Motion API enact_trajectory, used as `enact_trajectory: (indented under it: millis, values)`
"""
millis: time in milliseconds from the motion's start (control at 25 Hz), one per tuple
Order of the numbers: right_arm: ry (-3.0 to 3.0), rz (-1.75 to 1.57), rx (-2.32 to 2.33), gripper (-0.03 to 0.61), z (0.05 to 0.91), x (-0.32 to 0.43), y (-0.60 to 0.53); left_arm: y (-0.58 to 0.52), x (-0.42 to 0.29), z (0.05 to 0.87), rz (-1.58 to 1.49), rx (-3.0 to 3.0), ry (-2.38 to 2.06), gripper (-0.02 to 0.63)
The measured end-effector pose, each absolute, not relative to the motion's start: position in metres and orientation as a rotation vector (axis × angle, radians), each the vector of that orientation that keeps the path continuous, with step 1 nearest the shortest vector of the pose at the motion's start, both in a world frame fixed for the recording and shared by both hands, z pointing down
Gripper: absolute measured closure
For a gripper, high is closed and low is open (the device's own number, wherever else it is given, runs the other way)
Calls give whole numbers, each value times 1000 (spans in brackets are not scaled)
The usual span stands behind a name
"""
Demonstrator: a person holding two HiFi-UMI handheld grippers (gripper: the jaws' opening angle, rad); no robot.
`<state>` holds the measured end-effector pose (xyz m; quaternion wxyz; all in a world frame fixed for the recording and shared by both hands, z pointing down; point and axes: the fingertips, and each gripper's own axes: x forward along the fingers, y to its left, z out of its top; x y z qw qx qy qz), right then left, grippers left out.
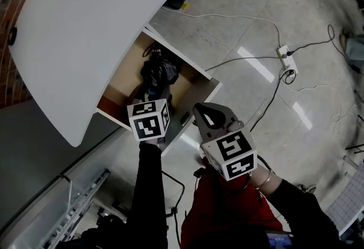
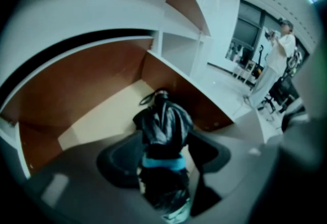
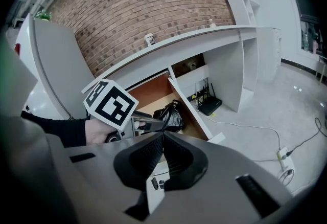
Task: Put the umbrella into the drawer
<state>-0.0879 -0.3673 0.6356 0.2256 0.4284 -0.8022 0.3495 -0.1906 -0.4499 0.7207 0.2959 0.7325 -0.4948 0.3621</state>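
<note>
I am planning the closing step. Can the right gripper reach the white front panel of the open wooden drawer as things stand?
Probably yes. The right gripper, shut and empty, hovers just outside the white front panel, nothing between. The left gripper holds the black folded umbrella inside the drawer, off that path.

Ceiling light throws two white glare streaks across the glossy grey concrete floor [image 1: 256, 64]. The open brown wooden drawer [image 1: 120, 93] sits shaded beneath the curved white desktop [image 1: 85, 26]. Both gripper views bow and darken at their edges. The left one is dim, and the folded black umbrella [image 2: 163, 128] looks blurred.
</note>
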Motion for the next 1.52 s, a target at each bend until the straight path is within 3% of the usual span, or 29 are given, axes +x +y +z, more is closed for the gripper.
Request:
enact_trajectory:
  millis: [920, 1520]
  values:
    - [-2280, 899, 1290, 572, 580, -82, -338, -397, -212, 619, 703, 2015, -1457, 601]
    - [-2369, 805, 1342, 572, 524, -82, -297, -327, -219, 545, 541, 2119, -1469, 611]
